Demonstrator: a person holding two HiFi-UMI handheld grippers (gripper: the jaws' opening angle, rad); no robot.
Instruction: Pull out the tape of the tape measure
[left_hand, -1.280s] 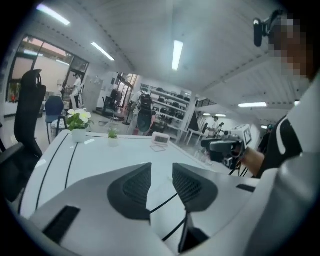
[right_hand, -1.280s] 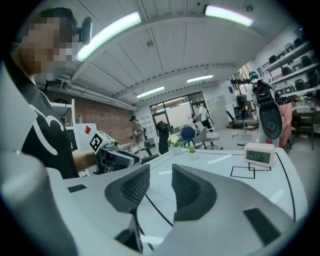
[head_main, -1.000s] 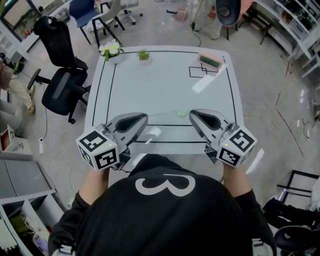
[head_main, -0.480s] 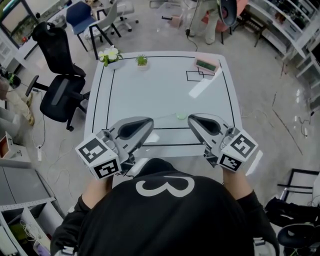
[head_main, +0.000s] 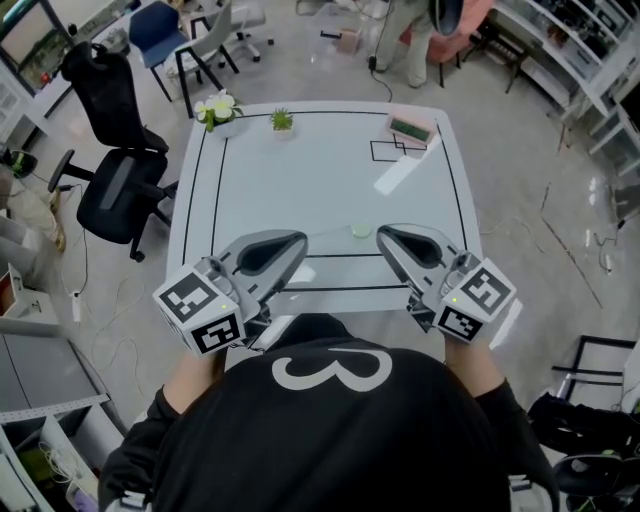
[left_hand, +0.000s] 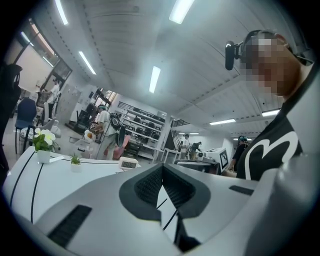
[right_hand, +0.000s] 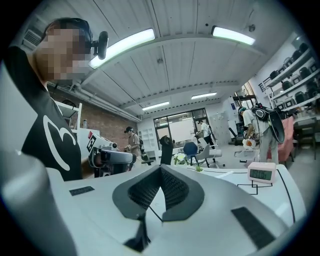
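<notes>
- Evidently both of your tools are empty. The left hand-held gripper (head_main: 299, 243) and the right hand-held gripper (head_main: 382, 233) each have their jaws pressed together with nothing between them, so neither has hold of anything.
- You hold them level over the near edge of the desk (head_main: 330, 170) with the tips turned inward toward each other. That puts one on either side of what I take to be the tape measure (head_main: 361, 231), a small green round case.
- It lies on the desk close to the near edge, a little right of the middle. It is just beside the right tip and apart from the left one.
- A faint pale line seems to run from it toward the left tip. It is too thin to say whether that is tape drawn out or a mark on the desk.
- So the scene fits two readings: the tape wound inside the case, or a length drawn out and lying free.
- The flower vase (head_main: 218, 105), small plant (head_main: 285, 120) and clock (head_main: 412, 128) sit along the far edge, well clear of the working space.
</notes>
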